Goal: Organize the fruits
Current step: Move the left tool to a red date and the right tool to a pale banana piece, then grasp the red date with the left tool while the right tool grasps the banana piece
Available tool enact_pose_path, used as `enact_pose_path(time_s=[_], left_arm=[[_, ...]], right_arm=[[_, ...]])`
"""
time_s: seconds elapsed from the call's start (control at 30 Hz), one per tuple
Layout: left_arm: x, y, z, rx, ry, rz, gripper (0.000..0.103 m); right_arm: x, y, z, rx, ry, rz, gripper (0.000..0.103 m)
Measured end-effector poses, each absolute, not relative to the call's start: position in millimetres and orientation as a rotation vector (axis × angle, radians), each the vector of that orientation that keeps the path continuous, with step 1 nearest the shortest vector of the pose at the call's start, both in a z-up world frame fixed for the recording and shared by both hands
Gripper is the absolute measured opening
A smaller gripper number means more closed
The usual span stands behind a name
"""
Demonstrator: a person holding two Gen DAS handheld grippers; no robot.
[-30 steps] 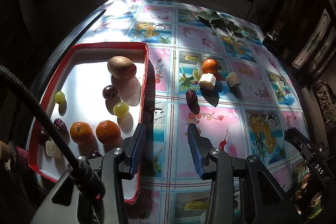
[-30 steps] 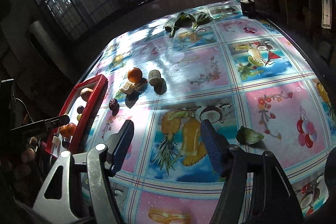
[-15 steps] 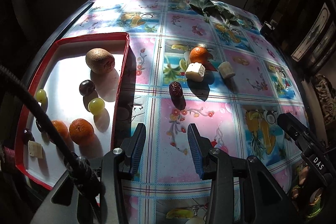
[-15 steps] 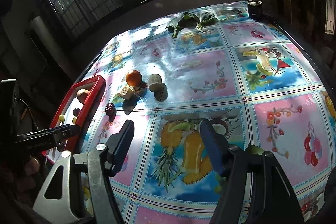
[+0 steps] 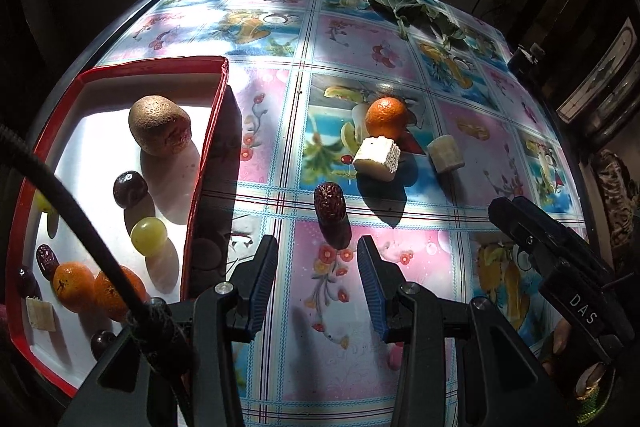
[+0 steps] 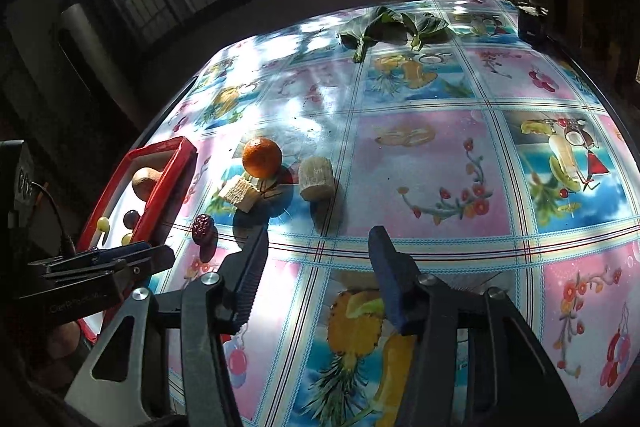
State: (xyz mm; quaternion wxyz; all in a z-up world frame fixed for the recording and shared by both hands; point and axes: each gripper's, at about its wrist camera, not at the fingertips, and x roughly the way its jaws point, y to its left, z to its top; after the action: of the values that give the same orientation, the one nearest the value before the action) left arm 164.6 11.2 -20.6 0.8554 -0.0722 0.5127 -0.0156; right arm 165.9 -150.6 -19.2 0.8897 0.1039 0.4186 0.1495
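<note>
A red-rimmed white tray (image 5: 208, 151) at the left holds a brown kiwi (image 5: 159, 125), a dark plum (image 5: 130, 189), a green grape (image 5: 149, 236), two oranges (image 5: 74, 287), a red date and a pale chunk. On the tablecloth lie a red date (image 5: 330, 202), an orange (image 5: 386, 118) and two pale cut chunks (image 5: 378, 157) (image 5: 445, 153). My left gripper (image 5: 318, 275) is open and empty, just short of the loose date. My right gripper (image 6: 320, 267) is open and empty, below the chunk (image 6: 317, 178) and the orange (image 6: 262, 157).
The table wears a glossy fruit-print cloth (image 5: 400, 47). Green leaves (image 6: 390, 25) lie at the far edge. A small dark object (image 6: 530, 15) stands at the far right corner. Dark walls and barred windows surround the table. My right gripper shows in the left wrist view (image 5: 560, 259).
Both grippers have moved forward and closer to the loose fruits. The date now lies just ahead of my open left gripper. The tray has slid to the left of the view.
</note>
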Motion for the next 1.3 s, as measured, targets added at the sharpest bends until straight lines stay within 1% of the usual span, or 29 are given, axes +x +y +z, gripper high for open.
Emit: enact_pose_path(time_s=[0.3, 0.7, 0.77, 0.87, 0.9, 0.93, 0.97, 1.0, 1.3], left_arm=[[181, 10, -27, -0.145, 1.077, -0.008, 0.041], [193, 9, -38, -0.142, 1.096, -0.008, 0.040], [196, 8, -42, -0.143, 1.108, -0.011, 0.040], [198, 6, -43, -0.133, 1.098, -0.003, 0.039], [199, 6, -43, -0.131, 1.093, -0.002, 0.037], [200, 6, -44, -0.131, 1.090, -0.002, 0.029], [201, 6, -44, -0.126, 1.087, 0.004, 0.023], [201, 6, -44, -0.122, 1.088, 0.004, 0.019], [173, 16, -29, -0.149, 1.057, -0.022, 0.019]], right_arm=[[198, -134, -25, 0.143, 0.903, 0.294, 0.051], [214, -123, -35, 0.109, 0.933, 0.288, 0.050], [217, -120, -38, 0.100, 0.944, 0.283, 0.047], [224, -113, -44, 0.081, 0.964, 0.278, 0.039], [226, -112, -45, 0.072, 0.964, 0.274, 0.035], [226, -110, -45, 0.053, 0.954, 0.265, 0.032], [227, -108, -45, 0.036, 0.953, 0.259, 0.028], [226, -109, -45, 0.037, 0.948, 0.259, 0.028], [181, -127, -33, 0.205, 0.934, 0.297, 0.028]])
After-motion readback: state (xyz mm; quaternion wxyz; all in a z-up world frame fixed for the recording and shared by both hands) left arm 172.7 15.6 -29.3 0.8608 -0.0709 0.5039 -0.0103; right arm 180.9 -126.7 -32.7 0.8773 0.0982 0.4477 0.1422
